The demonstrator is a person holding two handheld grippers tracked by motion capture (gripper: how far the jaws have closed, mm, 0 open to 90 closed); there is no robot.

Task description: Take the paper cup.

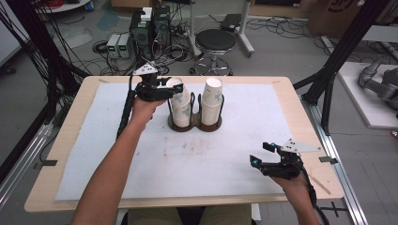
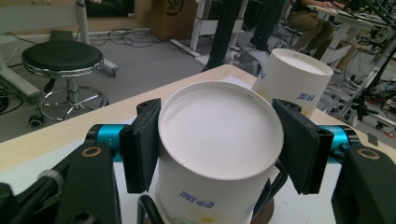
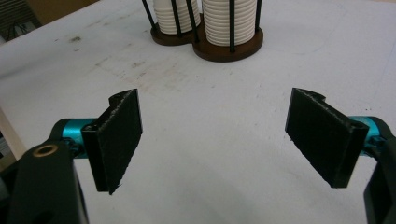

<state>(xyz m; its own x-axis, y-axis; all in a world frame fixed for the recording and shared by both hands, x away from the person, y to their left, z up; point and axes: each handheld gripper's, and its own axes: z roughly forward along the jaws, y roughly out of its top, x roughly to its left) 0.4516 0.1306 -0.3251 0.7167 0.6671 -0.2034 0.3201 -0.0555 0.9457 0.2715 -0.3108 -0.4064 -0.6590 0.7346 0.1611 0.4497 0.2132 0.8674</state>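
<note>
Forearms enter from the near edge of the table (image 1: 286, 91), which is covered by a white mat. Landmark for all positions: the dark wooden two-bay cup holder (image 1: 195, 123) with black wire uprights, standing on the far half of the mat.

Left gripper (image 1: 165, 91): jaws closed on the top inverted paper cup (image 2: 219, 140) of the holder's left-hand stack, one pad on each side just under the upturned base. The grip looks firm and centred.

Right gripper (image 1: 263, 153): jaws wide apart, nothing between them, resting well clear of the holder toward the near right corner.

Containers: both bays hold stacks of white paper cups with blue print, upside down. The left-hand stack leans slightly; the right-hand stack (image 1: 211, 101) stands upright, untouched. Cup interiors cannot be seen.

Judgement on the step in hand: the top cup is being drawn off its stack. Lift straight along the stack's axis, clear of the wire uprights, with light pressure to avoid crushing the wall. Risk: the next cup may cling and rise with it.
</note>
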